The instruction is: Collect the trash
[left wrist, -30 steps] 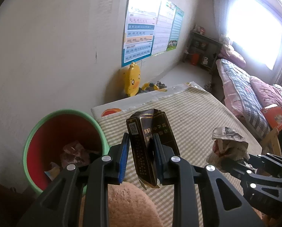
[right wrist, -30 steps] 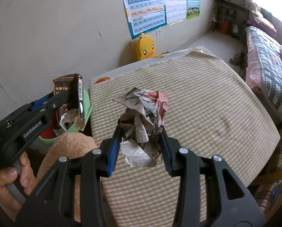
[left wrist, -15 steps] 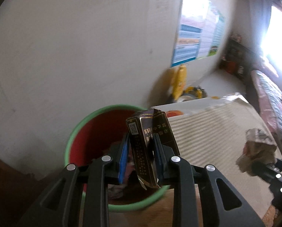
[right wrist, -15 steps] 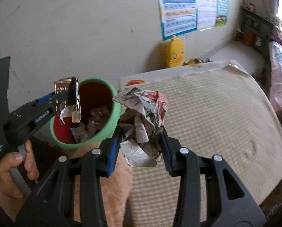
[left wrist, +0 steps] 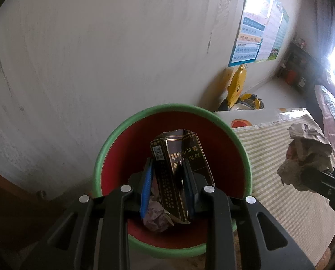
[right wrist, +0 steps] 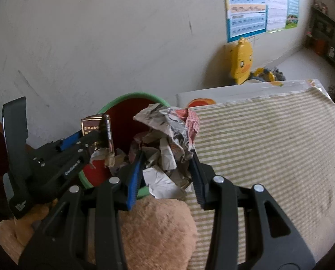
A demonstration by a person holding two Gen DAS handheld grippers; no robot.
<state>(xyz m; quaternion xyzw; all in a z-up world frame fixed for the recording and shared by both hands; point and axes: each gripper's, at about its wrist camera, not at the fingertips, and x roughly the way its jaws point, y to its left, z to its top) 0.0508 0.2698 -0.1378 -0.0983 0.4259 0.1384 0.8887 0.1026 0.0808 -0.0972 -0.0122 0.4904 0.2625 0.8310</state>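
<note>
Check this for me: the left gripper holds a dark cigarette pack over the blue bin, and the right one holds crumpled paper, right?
Not quite: the bin is red inside with a green rim, not blue, as the left wrist view shows. The rest stands: the left gripper holds the dark cigarette pack over it, and the right gripper holds crumpled paper.

A table (right wrist: 268,157) stood by the wall under a green-and-cream striped cloth (left wrist: 286,193); a white sheet with an orange print (right wrist: 201,101) lay under the cloth's far edge; the cloth's top was otherwise bare.
</note>
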